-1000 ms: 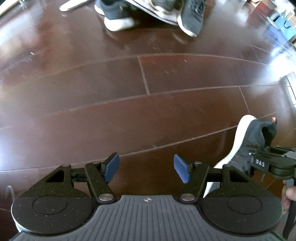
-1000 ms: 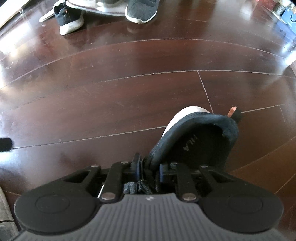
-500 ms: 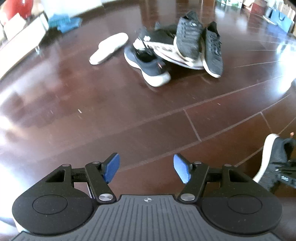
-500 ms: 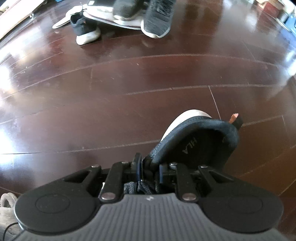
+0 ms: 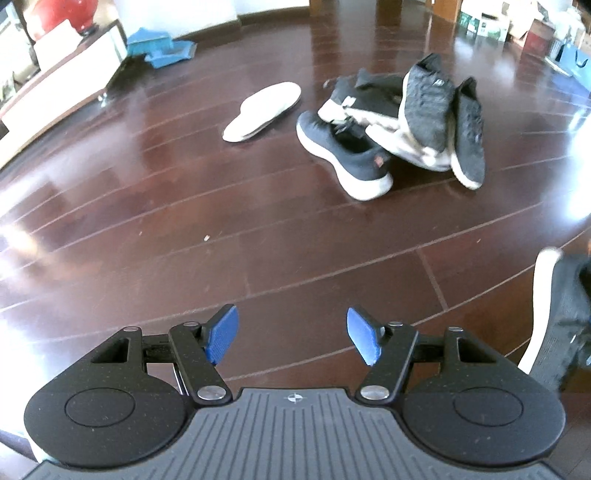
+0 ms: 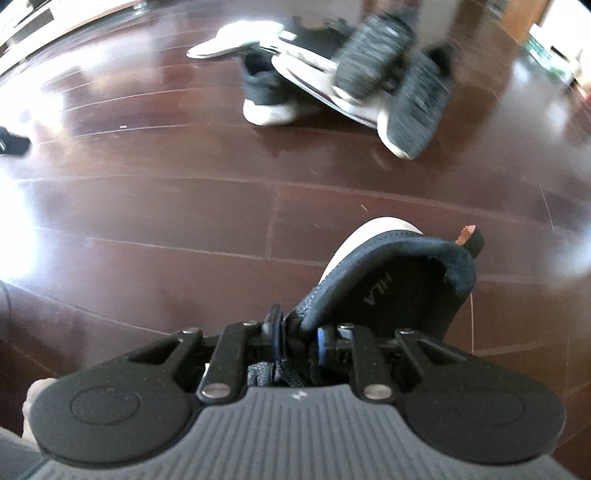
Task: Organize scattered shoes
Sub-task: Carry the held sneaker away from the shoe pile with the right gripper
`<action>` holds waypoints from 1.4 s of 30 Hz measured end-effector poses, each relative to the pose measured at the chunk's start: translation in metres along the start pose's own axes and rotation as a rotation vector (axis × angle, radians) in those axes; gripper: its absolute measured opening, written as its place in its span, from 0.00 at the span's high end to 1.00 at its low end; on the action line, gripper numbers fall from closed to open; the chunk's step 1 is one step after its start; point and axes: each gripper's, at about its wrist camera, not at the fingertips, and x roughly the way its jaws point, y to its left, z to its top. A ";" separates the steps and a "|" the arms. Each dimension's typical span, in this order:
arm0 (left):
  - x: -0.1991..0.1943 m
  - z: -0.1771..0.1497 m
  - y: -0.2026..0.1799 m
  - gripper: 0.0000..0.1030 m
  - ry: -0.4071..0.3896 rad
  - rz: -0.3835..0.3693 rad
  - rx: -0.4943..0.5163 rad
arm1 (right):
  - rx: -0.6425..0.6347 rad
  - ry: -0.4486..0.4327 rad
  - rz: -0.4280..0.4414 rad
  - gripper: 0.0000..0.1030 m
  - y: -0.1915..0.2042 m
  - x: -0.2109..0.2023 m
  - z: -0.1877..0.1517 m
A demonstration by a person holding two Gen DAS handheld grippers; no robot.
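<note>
My right gripper [image 6: 297,338] is shut on the collar of a dark sneaker [image 6: 391,284] with a white sole and an orange heel tab, held above the floor. The same held sneaker [image 5: 561,317] shows at the right edge of the left wrist view. My left gripper [image 5: 291,338] is open, blue pads apart, nothing between them. Ahead lies a pile of shoes: a navy sneaker [image 5: 343,155] with a white sole, two grey knit sneakers [image 5: 428,107] [image 5: 467,133], and a dark shoe on its side [image 5: 354,92]. A white insole [image 5: 262,110] lies left of the pile.
Dark red wooden floor [image 5: 184,229] stretches between me and the pile. A white low cabinet [image 5: 55,92] stands at far left, with blue items [image 5: 160,50] by the wall. Boxes and bags [image 5: 517,26] sit at far right. A small black object [image 6: 13,142] lies at left.
Both grippers have tilted up and moved toward the pile, which now sits fuller and nearer in both views. The right gripper keeps its hold on the sneaker; the left stays open.
</note>
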 end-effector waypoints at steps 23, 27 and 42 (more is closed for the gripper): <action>0.033 -0.095 0.167 0.25 0.084 0.086 -0.324 | -0.274 0.014 0.151 0.82 0.194 0.052 0.064; 0.036 -0.102 0.177 0.20 0.093 0.106 -0.327 | -0.310 0.014 0.162 0.82 0.219 0.070 0.068; 0.043 -0.134 0.209 0.17 0.137 0.152 -0.376 | -0.415 0.015 0.143 0.82 0.278 0.108 0.072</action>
